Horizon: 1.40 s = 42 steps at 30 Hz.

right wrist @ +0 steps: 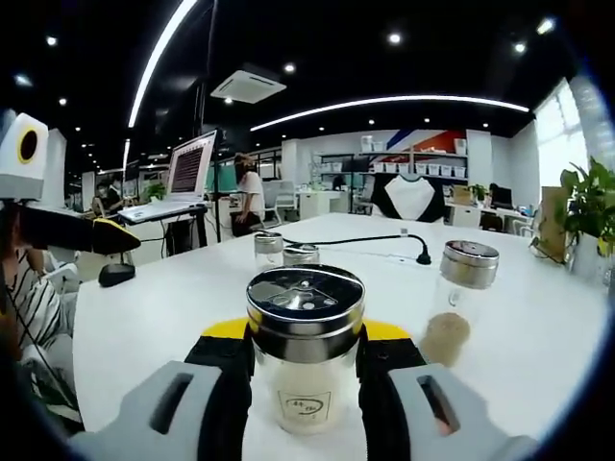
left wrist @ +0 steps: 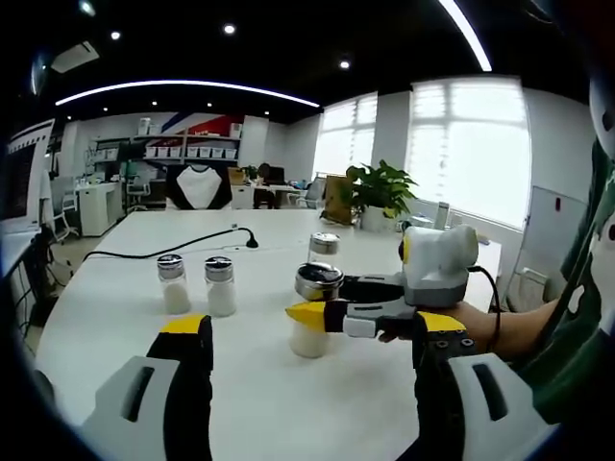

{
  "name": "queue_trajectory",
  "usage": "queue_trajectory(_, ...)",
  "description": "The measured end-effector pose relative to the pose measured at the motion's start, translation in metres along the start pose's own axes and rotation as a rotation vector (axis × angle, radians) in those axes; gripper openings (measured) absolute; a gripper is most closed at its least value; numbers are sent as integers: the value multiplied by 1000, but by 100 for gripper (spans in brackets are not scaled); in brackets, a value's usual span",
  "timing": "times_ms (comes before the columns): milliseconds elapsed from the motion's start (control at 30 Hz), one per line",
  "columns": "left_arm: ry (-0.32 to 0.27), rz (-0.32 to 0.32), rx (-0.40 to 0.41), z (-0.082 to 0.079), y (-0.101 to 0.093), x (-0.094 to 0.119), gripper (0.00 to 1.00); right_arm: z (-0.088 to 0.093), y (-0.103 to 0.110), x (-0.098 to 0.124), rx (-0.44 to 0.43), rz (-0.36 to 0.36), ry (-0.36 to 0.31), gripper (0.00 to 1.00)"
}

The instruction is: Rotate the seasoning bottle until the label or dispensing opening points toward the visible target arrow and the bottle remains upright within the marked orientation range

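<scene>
White tabletop [right wrist: 538, 317] carries the glass seasoning bottle with a steel lid [right wrist: 306, 355], upright, pinched between the right gripper [right wrist: 306, 370] jaws. Left gripper [left wrist: 312, 351] hangs spread, apart from two small white-filled shakers [left wrist: 197, 284].

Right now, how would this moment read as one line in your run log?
right gripper: shut on seasoning bottle | bottle: upright on table | left gripper: open, holding nothing | other shakers: untouched
</scene>
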<state>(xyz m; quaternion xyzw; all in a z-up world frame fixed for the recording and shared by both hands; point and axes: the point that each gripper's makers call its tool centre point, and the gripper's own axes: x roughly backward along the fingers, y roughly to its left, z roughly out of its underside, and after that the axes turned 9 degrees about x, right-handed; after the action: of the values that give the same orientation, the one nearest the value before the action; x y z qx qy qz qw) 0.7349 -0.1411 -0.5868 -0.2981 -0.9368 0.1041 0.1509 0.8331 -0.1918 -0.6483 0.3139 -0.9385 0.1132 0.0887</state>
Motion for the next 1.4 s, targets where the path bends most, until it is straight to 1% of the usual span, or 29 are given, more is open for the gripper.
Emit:
queue_trajectory(133,2,0,4,1,0,0,90,0,0,0,-3,18,6,40)
queue_trajectory(300,3,3,1,1,-1,0,90,1,0,0,-4,25,10,41)
queue_trajectory(400,2,-2,3,1,0,1,90,1,0,0,1,26,28,41)
queue_trajectory(600,6,-13,9,2,4,2,90,2,0,1,3,28,34,41)
queue_trajectory(833,0,-7,16,0,2,1,90,2,-1,0,11,11,40,41)
queue_trajectory(867,0,-6,16,1,2,1,90,4,-1,0,7,6,47,42)
queue_trajectory(900,2,-4,16,1,2,1,90,6,-2,0,11,10,63,46)
queue_trajectory(967,3,-4,16,1,2,1,90,7,-5,-1,8,11,64,60)
queue_trajectory(1000,5,-5,17,2,2,1,90,6,-5,-1,-10,10,58,63)
queue_trajectory(1067,6,-7,19,3,3,1,90,3,-3,1,-17,-2,39,61)
queue_trajectory(1167,5,-8,22,3,4,1,90,1,1,1,6,-24,37,64)
queue_trajectory(1233,5,-7,21,2,4,0,90,0,2,2,1,-33,33,64)
queue_trajectory(1400,1,-3,28,2,3,-1,89,4,1,2,-19,-58,52,66)
